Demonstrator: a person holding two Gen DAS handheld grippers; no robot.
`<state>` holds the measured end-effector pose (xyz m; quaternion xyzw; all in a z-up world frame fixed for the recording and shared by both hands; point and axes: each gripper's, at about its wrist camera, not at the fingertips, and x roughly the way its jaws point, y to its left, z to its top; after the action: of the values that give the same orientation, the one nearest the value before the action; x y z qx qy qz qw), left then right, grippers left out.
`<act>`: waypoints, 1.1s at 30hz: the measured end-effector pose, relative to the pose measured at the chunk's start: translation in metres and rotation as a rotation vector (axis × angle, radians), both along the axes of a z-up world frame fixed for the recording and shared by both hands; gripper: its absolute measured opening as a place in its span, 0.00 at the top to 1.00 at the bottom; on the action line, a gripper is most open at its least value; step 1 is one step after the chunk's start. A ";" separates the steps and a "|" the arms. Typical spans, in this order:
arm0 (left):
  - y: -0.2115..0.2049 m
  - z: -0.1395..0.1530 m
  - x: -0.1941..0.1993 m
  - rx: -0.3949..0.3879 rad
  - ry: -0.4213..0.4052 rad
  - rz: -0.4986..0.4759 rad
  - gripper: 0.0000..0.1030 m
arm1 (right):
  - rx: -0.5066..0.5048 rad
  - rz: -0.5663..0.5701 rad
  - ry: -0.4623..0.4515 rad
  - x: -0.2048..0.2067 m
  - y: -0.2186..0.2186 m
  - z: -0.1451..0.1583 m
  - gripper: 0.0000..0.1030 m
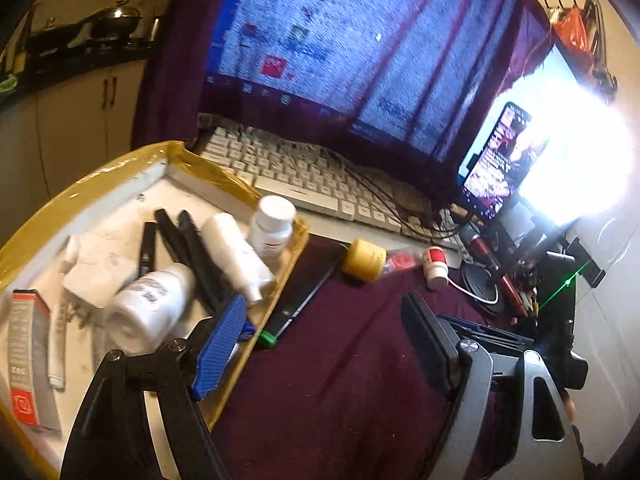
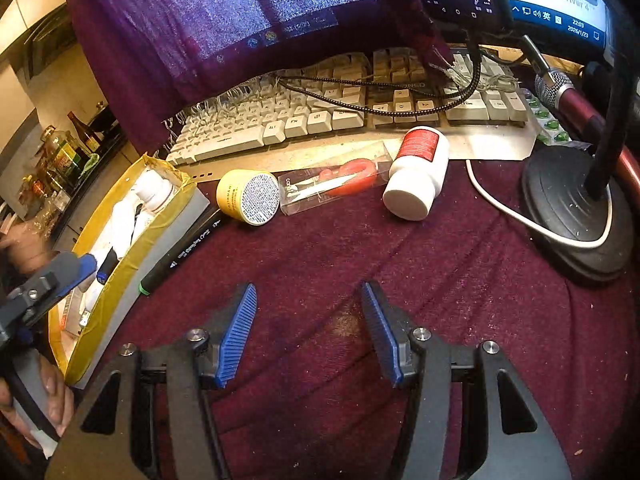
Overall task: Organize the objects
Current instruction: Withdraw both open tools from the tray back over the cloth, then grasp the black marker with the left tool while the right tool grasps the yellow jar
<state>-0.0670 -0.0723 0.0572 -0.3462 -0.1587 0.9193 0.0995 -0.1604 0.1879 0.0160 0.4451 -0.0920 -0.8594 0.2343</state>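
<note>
A yellow-taped tray (image 1: 256, 196) (image 2: 116, 284) holds white bottles (image 1: 236, 256), black pens and a red-grey box (image 1: 28, 356). On the maroon cloth lie a yellow jar (image 2: 248, 197) (image 1: 363, 260), a clear pack with red scissors (image 2: 340, 180), a white bottle with a red label (image 2: 416, 172) (image 1: 434, 266) and a black marker (image 2: 180, 252) beside the tray. My left gripper (image 1: 324, 320) is open and empty over the tray's right edge. My right gripper (image 2: 308, 304) is open and empty above the cloth, short of the jar and scissors.
A white keyboard (image 2: 304, 120) with cables lies behind the objects under a cloth-draped monitor (image 1: 340, 48). A black microphone stand base (image 2: 576, 212) with a white cable sits at the right. A phone (image 1: 496, 160) stands on a holder. The left gripper shows at the right wrist view's left edge (image 2: 60, 276).
</note>
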 end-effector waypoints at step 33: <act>0.082 -0.035 -0.074 -0.379 -0.263 -0.252 0.67 | -0.082 -0.007 -0.012 0.000 0.010 -0.005 0.47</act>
<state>-0.1411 0.0093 0.0222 -0.4921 0.0492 0.8601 0.1249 -0.1608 0.1978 0.0110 0.4400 -0.1301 -0.8530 0.2486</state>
